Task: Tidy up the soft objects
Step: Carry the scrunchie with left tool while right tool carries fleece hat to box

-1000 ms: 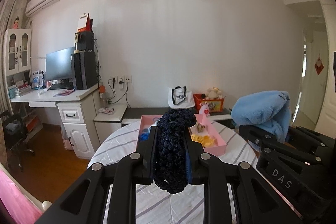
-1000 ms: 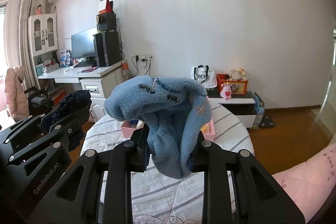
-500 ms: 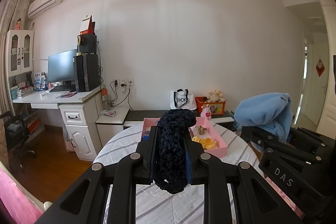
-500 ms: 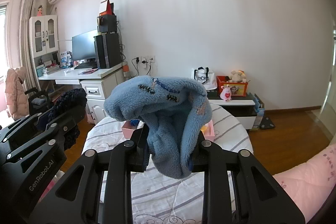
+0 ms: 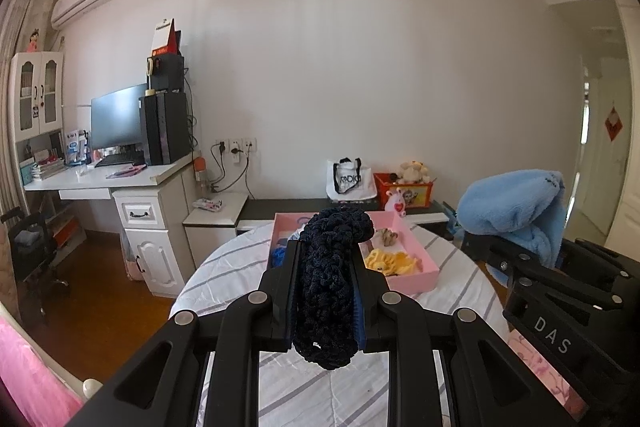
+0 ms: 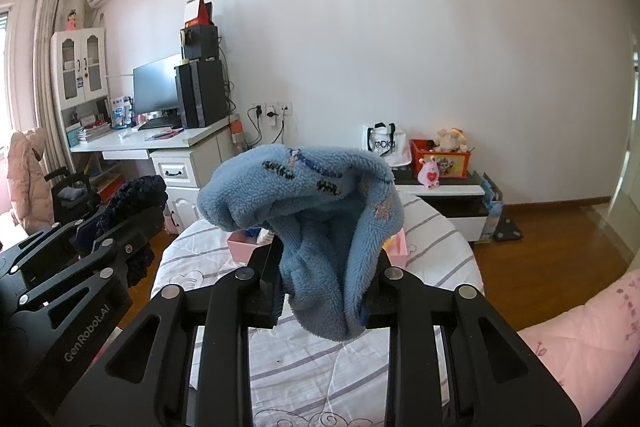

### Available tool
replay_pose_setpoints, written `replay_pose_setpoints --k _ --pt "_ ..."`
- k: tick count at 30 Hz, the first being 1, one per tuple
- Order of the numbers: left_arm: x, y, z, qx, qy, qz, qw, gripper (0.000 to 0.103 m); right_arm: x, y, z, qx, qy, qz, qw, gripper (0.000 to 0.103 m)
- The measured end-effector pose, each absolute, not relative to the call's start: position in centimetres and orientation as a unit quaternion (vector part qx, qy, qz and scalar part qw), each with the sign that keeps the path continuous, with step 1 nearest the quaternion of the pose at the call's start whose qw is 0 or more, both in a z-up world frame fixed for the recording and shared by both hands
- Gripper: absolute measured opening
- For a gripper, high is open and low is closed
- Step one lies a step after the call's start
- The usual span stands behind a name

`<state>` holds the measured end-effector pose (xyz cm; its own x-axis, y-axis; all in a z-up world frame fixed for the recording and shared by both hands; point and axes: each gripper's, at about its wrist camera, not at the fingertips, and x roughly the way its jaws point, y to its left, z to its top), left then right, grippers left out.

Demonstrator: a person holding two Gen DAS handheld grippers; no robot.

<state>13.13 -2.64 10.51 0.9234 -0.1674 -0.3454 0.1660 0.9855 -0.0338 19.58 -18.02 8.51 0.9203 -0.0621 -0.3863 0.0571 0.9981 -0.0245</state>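
Navy knitted piece point(image 5: 326, 283) clamped in left gripper point(image 5: 324, 301), blue fleece point(image 6: 320, 227) in right gripper point(image 6: 320, 291); both mid-carry, next probably lowering into pink tray point(image 5: 412, 277).

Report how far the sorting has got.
Done: a yellow item and a few others already lie in the pink tray. In hand: the left gripper grips a navy knit, the right gripper a blue fleece. Left: both held above the table, not yet placed.

The right hand-held gripper point(image 6: 320, 287) clamps a light blue fleece garment point(image 6: 316, 223) above the striped worktop point(image 6: 440, 239). A pink tray point(image 6: 240, 247) sits near the worktop's far edge, behind the garment.
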Motion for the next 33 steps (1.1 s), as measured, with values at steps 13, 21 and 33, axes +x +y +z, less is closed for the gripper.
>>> replay_pose_setpoints --k 13,21,33 --pt "19.2 -3.7 10.6 0.005 0.221 -0.092 0.971 0.019 22.9 -19.2 6.9 0.009 0.227 -0.038 0.973 0.025" --pt "26.1 -5.0 10.4 0.005 0.256 -0.092 0.962 0.019 27.2 -20.3 5.1 0.014 0.260 -0.042 0.965 0.025" --pt "41.8 -6.9 10.2 -0.002 0.319 -0.075 0.945 0.019 35.4 -22.1 1.4 0.022 0.323 -0.043 0.945 0.025"
